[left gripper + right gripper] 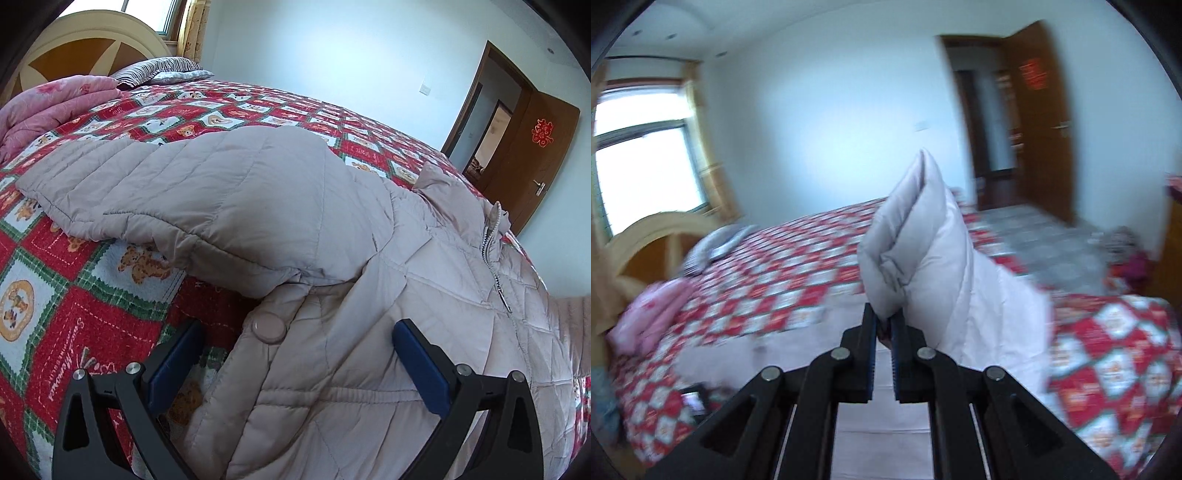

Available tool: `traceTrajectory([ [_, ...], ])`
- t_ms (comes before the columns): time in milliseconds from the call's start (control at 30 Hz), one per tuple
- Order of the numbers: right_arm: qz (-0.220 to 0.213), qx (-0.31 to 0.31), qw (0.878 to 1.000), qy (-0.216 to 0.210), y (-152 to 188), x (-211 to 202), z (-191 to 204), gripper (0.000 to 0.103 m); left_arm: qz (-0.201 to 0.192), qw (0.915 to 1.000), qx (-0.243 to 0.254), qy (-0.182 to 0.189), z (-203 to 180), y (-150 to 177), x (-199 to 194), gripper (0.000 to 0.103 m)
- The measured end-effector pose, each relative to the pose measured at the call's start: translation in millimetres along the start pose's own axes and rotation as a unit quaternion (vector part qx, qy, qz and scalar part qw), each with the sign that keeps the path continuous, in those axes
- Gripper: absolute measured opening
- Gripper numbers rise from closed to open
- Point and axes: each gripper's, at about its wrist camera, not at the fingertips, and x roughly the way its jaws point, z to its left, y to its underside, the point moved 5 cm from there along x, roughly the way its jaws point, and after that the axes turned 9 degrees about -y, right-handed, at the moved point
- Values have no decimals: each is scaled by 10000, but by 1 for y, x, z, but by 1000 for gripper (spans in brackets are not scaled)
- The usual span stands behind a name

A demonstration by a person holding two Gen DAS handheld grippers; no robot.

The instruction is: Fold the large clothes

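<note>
A large beige quilted jacket (332, 229) lies on the bed, its front zipper (495, 266) up and one sleeve (184, 184) stretched to the left. My left gripper (295, 339) is open just above the jacket's side, near a round button (268, 326). My right gripper (884, 321) is shut on a fold of the jacket's other sleeve (916, 236) and holds it lifted above the bed. The right wrist view is blurred by motion.
The bed has a red, white and green quilt (110, 280) with teddy bears. A folded pink blanket (55, 99) and a striped pillow (162, 68) lie by the headboard (85, 48). A brown door (535, 147) stands open at the far wall.
</note>
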Motion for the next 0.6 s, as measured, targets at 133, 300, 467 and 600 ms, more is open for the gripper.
traceTrajectory([
  [133, 411, -19, 9973, -609, 43, 75, 42, 9, 51, 10000, 48, 58, 2, 1, -4, 102],
  [300, 1091, 649, 9829, -1336, 120, 160, 52, 9, 100, 9988, 485, -16, 18, 7, -33, 102],
  [467, 1427, 1122, 9671, -1783, 169, 202, 64, 22, -168, 9990, 360, -179, 53, 7, -60, 102],
  [600, 1442, 1706, 9479, -2271, 168, 194, 71, 86, -78, 9998, 82, -166, 70, 5, -62, 102],
])
